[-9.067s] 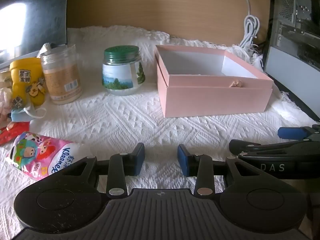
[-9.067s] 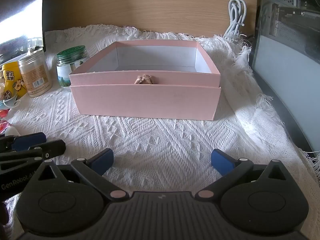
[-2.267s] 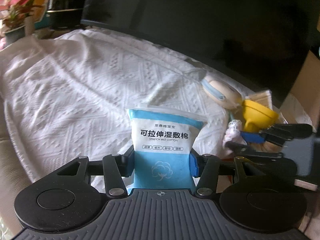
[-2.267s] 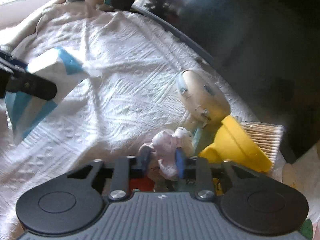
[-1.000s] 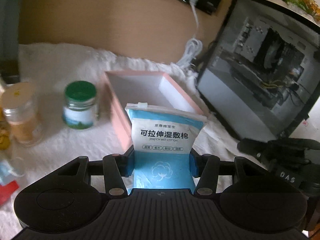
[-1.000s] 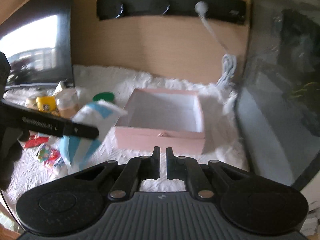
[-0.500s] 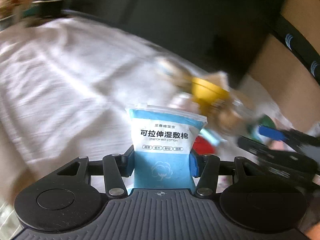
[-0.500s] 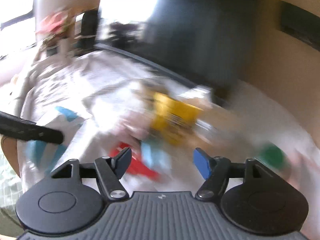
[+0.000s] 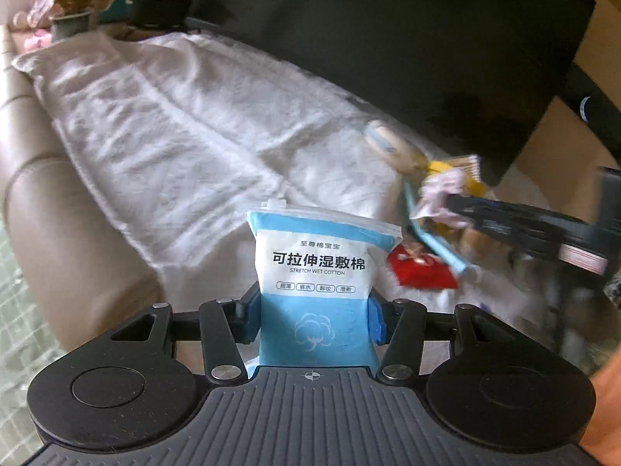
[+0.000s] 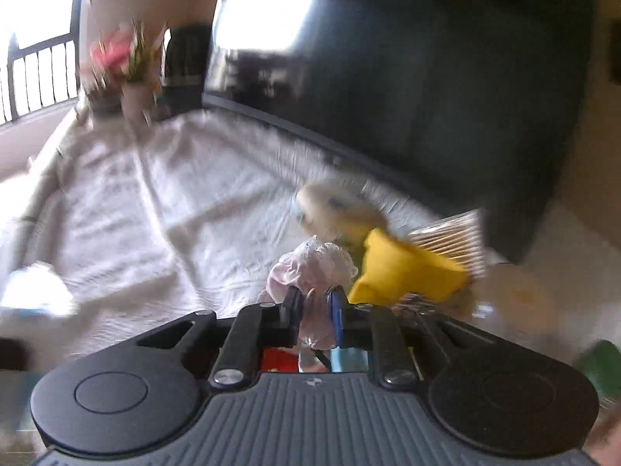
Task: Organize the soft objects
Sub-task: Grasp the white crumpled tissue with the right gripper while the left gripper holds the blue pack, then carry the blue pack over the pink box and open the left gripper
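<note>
Half a second back the right gripper (image 10: 314, 312) was spread wide over blurred clutter; now its jaws are pinched tight on a pink plush (image 10: 310, 268), and both views have sharpened somewhat. Landmark: the white cloth (image 9: 186, 124). Far left of the cloth, at its back corner, a flower pot (image 9: 71, 19) with pink blooms, soft focus. Cloth's left edge drapes over a tan cushion (image 9: 35, 178). Over the cloth's near middle, the left gripper (image 9: 316, 320) clamps a blue-and-white cotton pack (image 9: 316, 272), upright, label reading "STRETCH WET COTTON", zip seal at top; blue fingers (image 9: 375, 320) press its lower sides. Right of the pack, on the cloth, a red packet (image 9: 421, 268) lies flat, a light-blue strip (image 9: 434, 244) crossing just above it. Further right, a clutter heap at the cloth's right end: a cream rounded item with blue band (image 9: 390, 147), a yellow piece (image 10: 403, 272), and a bundle of thin sticks (image 10: 454, 237) behind it. In the left view, the plush shows at the tip of the right gripper, raised just in front of the heap; whether it touches the yellow piece, cannot tell. Behind the cloth, a dark screen (image 9: 388, 39) runs along its back edge. Right view heavily motion-blurred.
</note>
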Demonstrator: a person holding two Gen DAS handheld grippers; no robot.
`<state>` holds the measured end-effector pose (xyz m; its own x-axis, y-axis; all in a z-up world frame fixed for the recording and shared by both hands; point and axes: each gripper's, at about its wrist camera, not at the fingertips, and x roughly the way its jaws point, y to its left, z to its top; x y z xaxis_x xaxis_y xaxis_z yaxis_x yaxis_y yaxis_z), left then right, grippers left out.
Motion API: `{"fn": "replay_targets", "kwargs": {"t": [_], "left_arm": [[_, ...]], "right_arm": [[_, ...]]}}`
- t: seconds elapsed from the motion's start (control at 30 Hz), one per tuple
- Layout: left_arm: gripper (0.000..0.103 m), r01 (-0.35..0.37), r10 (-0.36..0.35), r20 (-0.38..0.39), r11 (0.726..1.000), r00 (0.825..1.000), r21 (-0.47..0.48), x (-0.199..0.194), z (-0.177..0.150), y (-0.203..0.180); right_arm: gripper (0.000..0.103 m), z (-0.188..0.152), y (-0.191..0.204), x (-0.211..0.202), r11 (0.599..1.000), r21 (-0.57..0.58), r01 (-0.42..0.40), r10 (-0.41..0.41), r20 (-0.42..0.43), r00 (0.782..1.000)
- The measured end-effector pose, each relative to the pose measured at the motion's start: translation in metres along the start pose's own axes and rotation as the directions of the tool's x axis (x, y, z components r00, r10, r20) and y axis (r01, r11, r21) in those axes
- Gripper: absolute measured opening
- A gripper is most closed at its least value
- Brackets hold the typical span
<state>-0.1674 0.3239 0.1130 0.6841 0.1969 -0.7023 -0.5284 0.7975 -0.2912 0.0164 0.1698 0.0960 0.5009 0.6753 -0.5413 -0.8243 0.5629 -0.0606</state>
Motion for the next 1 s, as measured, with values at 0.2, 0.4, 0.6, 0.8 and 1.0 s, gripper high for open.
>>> {"fn": "replay_targets", "kwargs": {"t": [0.2, 0.4, 0.6, 0.8, 1.0], "left_arm": [[0.056, 0.187, -0.171, -0.153, 0.977, 0.973, 0.101, 0.027, -0.009, -0.055], [0.056, 0.437, -0.343, -0.328, 0.855, 0.880, 0.279, 0.055, -0.015, -0.153], [0.056, 0.627, -0.436, -0.484, 0.690, 0.759, 0.362, 0.080, -0.031, -0.240], [0.056, 0.650, -0.514, -0.399, 0.595, 0.760, 0.471, 0.102, 0.001, -0.333], [0.057, 0.595, -0.555, -0.242, 0.640, 0.796, 0.487, 0.149, 0.017, -0.419]], "right_arm": [[0.016, -0.030, -0.039, -0.096, 0.994, 0.057, 0.090, -0.090, -0.012, 0.996], [0.016, -0.086, -0.088, -0.168, 0.941, 0.122, 0.315, -0.301, -0.124, 0.946], [0.016, -0.143, -0.128, -0.220, 0.824, 0.252, 0.507, -0.442, -0.272, 0.855], [0.016, -0.169, -0.145, -0.259, 0.739, 0.312, 0.597, -0.516, -0.307, 0.800], [0.016, -0.173, -0.160, -0.265, 0.698, 0.341, 0.629, -0.551, -0.305, 0.777]]}}
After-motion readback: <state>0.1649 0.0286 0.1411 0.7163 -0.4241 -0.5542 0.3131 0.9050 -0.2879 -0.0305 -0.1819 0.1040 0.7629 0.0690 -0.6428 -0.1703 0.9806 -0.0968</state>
